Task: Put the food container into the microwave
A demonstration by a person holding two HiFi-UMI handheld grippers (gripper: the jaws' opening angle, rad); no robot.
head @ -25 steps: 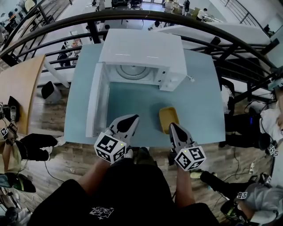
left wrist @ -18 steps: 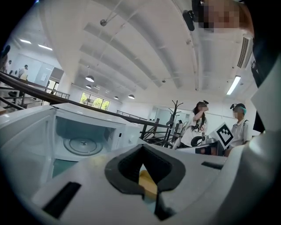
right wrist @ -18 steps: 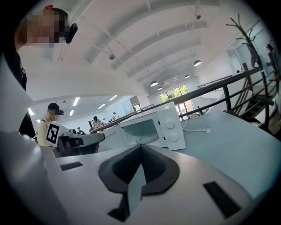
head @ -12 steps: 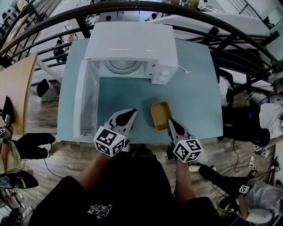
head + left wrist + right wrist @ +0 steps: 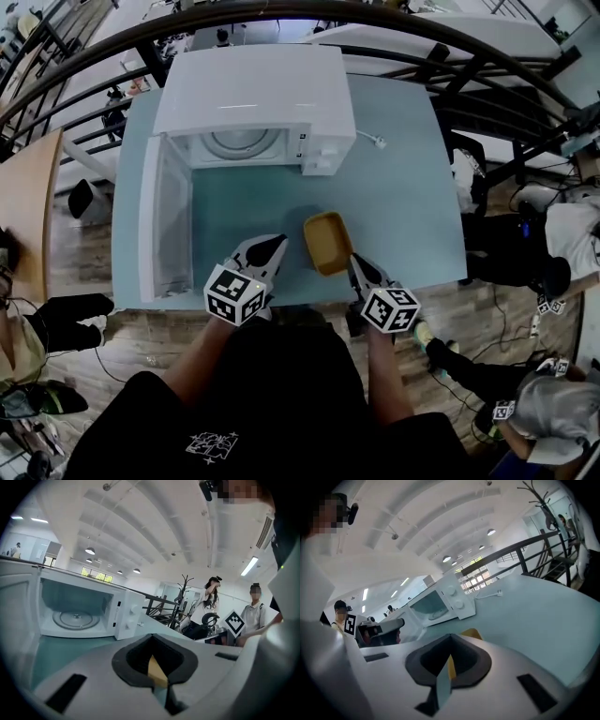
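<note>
In the head view the microwave (image 5: 253, 89) stands at the far side of the table (image 5: 412, 206), its door (image 5: 161, 220) swung open to the left. Only the left gripper view looks inside, at the glass turntable (image 5: 75, 619). The left gripper (image 5: 279, 242) has its jaws together, empty. Just right of it the yellow food container (image 5: 328, 242), shallow, round-cornered and lidless, lies askew near the table's front edge. The right gripper (image 5: 354, 260), jaws together and empty, points at its near corner. A plug (image 5: 378, 142) lies farther right.
</note>
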